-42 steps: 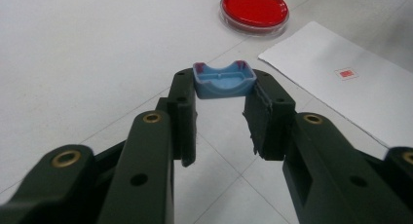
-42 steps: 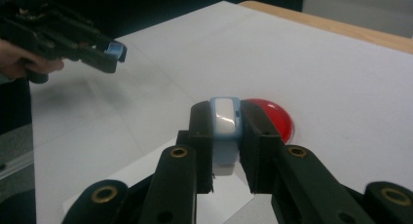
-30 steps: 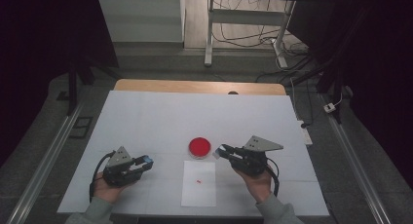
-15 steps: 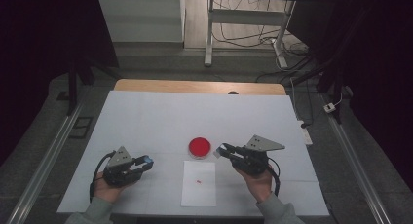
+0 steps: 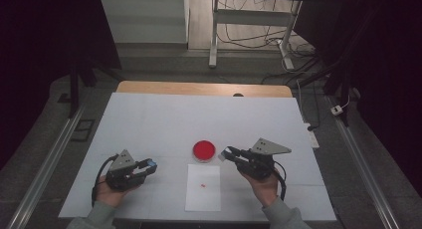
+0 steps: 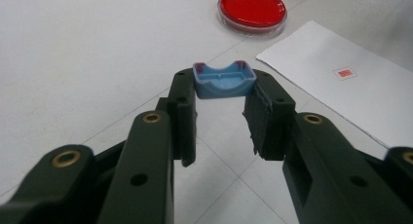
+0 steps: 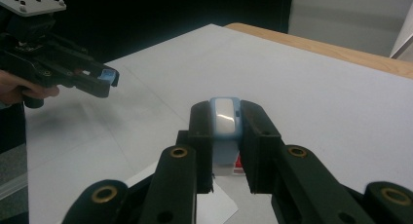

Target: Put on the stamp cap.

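Left gripper (image 5: 149, 165) clamped on a small blue cap (image 6: 224, 80), held low over the table (image 5: 149, 119), left of the paper sheet (image 5: 204, 189). Right gripper (image 5: 225, 153) closed around a pale blue-and-white piece (image 7: 224, 118), just right of the red dish (image 5: 204, 150) and above the sheet's far edge. Dish sitting just beyond the sheet, untouched. Both parts picked up, apparently; still well apart, tips facing each other across the sheet. Left to do, likely: bringing the two pieces together over the sheet and joining them.
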Motion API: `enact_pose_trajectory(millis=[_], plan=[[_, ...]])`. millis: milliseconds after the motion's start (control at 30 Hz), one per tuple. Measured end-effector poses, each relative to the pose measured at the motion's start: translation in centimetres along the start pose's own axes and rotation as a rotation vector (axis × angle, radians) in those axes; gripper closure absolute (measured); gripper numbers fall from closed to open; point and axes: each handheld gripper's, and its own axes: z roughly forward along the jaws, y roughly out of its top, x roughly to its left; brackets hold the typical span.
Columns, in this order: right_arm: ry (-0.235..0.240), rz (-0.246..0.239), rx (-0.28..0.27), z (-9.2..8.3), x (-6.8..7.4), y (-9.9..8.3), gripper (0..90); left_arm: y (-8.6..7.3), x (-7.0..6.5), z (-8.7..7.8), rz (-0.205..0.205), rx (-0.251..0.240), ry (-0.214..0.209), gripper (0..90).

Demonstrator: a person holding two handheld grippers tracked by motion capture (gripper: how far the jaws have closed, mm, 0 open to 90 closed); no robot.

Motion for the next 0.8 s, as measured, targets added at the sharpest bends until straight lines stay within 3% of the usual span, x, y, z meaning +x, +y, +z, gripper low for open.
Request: enact_pose_trajectory(millis=[800], plan=[[0.001,-0.003,-0.019,0.0,0.3,0.2,75.4,1.4,-1.3,0.9,0.034,-0.013,-0.028,65.3]])
